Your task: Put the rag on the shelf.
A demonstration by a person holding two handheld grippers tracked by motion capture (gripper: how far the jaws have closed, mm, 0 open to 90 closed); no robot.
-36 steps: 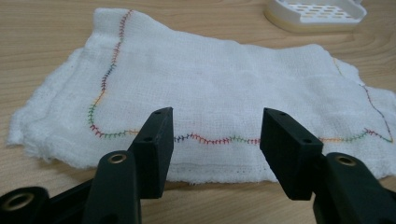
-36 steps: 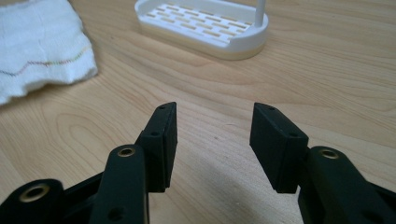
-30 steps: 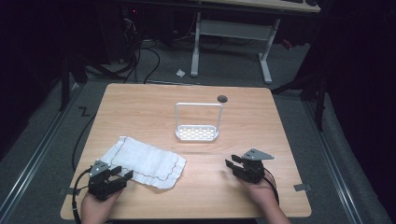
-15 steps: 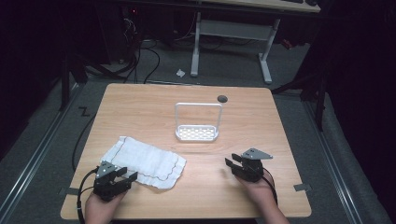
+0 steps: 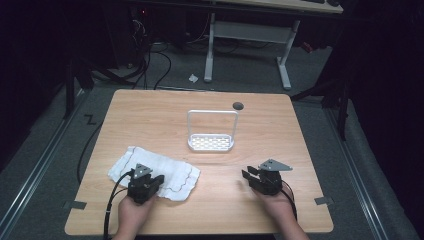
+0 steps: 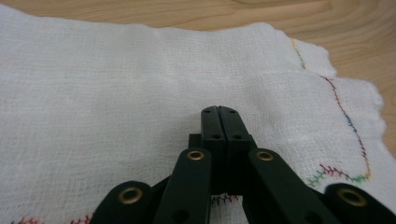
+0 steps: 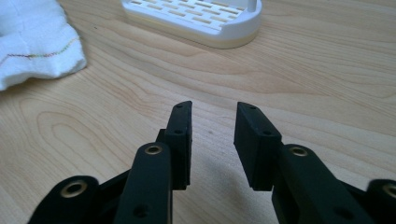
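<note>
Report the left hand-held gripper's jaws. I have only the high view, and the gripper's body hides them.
Observer: In the left gripper view, the left hand-held gripper has its jaws shut tight, with the tips over the white cloth. I cannot tell whether any fabric is pinched.
Operator: Describe the cloth's edge.
Observer: Its hem carries coloured stitching in red, green and blue, running along the wavy border.
Operator: Now check the right one.
Observer: The right hand-held gripper has just been closing its jaws, but they stand apart with nothing between them, above bare table.
</note>
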